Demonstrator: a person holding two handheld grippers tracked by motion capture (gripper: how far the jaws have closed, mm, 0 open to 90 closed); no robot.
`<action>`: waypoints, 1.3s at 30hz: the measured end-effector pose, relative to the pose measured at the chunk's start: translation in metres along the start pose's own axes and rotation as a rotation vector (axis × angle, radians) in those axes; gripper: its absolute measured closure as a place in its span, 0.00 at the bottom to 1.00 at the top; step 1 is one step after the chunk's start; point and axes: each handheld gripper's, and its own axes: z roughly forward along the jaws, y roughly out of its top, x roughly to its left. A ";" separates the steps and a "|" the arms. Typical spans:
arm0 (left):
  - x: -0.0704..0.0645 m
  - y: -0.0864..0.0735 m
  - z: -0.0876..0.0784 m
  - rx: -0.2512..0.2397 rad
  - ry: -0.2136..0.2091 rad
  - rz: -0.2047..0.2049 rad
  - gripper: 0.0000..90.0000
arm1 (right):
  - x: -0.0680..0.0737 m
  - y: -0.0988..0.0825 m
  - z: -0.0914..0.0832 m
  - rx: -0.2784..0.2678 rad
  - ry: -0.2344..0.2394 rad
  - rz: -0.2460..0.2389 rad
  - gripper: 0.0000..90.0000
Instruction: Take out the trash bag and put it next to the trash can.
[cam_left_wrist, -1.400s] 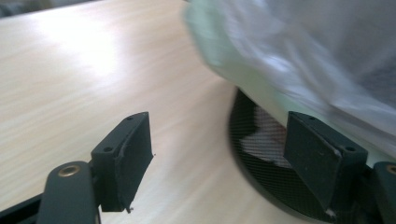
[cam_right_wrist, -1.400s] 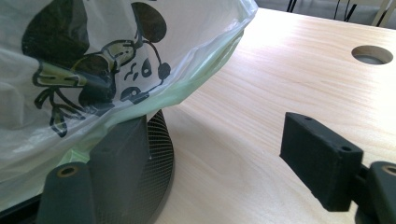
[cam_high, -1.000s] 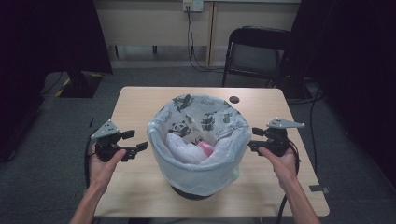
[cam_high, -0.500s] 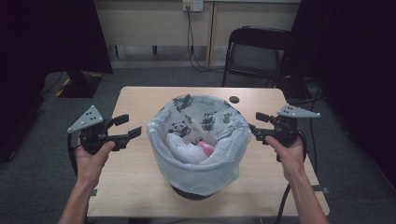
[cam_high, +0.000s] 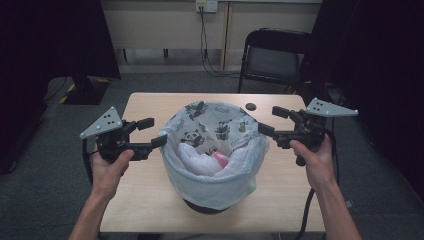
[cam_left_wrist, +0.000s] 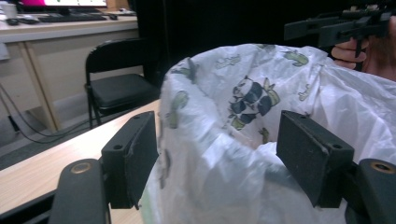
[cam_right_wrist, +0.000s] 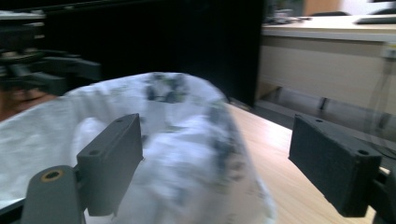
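Observation:
A bin lined with a white panda-print bag (cam_high: 200, 114) stands mid-table; crumpled white stuff (cam_high: 196, 160) and a pink item (cam_high: 220, 159) lie inside. My left gripper (cam_high: 155, 131) hovers at the bag's left rim, open. Its jaws have just narrowed slightly, and its pads stand apart from the plastic. My right gripper (cam_high: 268, 120) hovers at the right rim, open, and its jaws have just been opening wider. In the left gripper view the bag's rim (cam_left_wrist: 224, 140) bulges ahead of the left gripper (cam_left_wrist: 217, 158). In the right gripper view the bag (cam_right_wrist: 187, 140) lies ahead of the right gripper (cam_right_wrist: 217, 163), which touches nothing.
The wooden table (cam_high: 285, 200) has bare room around the bin's dark base (cam_high: 200, 207). A small dark disc (cam_high: 250, 106) lies at the table's far edge. A black chair (cam_high: 275, 57) stands behind the table, with cables along the wall.
Both hands have risen from near the tabletop to the height of the bag's rim. The right jaws stand wider than before.

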 end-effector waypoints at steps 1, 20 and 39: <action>-0.001 0.001 0.002 -0.005 -0.013 -0.003 0.31 | 0.003 0.000 0.001 0.001 0.013 -0.004 0.18; -0.038 0.030 0.046 0.010 -0.145 0.051 0.30 | 0.027 -0.001 0.027 0.162 0.077 -0.144 0.88; -0.067 0.070 0.069 -0.023 -0.234 0.157 0.20 | 0.085 0.066 0.045 0.027 0.258 -0.179 0.95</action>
